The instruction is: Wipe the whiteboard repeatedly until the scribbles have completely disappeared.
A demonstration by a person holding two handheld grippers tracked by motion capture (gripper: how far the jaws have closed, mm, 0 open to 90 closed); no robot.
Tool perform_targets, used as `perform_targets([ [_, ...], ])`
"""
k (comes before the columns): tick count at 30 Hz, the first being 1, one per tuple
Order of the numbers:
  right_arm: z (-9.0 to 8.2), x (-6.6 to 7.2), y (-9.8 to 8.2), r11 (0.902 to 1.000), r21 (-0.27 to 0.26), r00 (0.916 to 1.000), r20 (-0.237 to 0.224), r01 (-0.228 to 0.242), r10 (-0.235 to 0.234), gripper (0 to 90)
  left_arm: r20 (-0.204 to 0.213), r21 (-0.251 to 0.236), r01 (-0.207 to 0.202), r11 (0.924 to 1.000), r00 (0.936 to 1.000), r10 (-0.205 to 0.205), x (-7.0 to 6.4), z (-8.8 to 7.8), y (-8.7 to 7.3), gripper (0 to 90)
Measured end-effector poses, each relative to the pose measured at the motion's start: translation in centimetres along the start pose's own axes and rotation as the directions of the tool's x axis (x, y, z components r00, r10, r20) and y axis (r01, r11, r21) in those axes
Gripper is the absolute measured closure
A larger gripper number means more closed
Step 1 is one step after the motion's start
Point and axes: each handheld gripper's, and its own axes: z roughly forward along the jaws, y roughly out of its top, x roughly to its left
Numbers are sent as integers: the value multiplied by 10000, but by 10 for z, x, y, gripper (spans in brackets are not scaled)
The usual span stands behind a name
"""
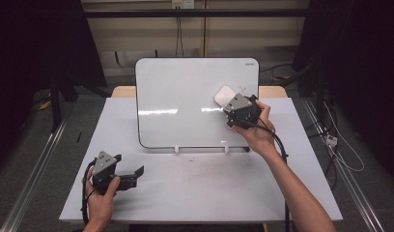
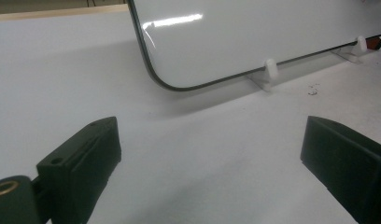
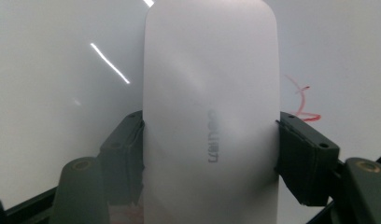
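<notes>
Right gripper (image 1: 232,104) clamped on white eraser (image 3: 210,116), eraser against upper right of whiteboard (image 1: 185,92) beside red marks (image 3: 303,102), left gripper (image 1: 132,175) jaws wide apart, empty, low over table (image 1: 195,188)

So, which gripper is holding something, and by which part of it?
The right gripper clamps the white whiteboard eraser by its two long sides. The left gripper is open, holding nothing.

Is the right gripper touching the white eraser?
Touching. In the right gripper view, the right gripper has both jaws pressed against the sides of the white eraser.
</notes>
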Motion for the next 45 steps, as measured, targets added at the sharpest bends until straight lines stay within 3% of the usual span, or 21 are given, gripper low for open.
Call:
perform_targets([
  [5,-1,6,-1,9999,0,9999,-27,114,-114,315,33,15,-9,10000,10000,9,0,0,0,50],
  [11,1,2,1,9999,24,9999,-59,133,-133,315,12,60,-10,10000,10000,10,1,0,-1,50],
  [25,5,-36,17,9981,16,9977,260,-622,622,314,20,34,-81,10000,10000,81,1,-1,-1,50],
  [34,7,-60,25,9935,-32,9916,617,-1136,1135,315,-12,17,-33,10000,10000,33,2,-2,-1,50],
  [45,6,-54,23,9933,-159,9898,838,-1145,1154,315,-1,30,-78,10000,10000,78,0,-1,-1,51],
])
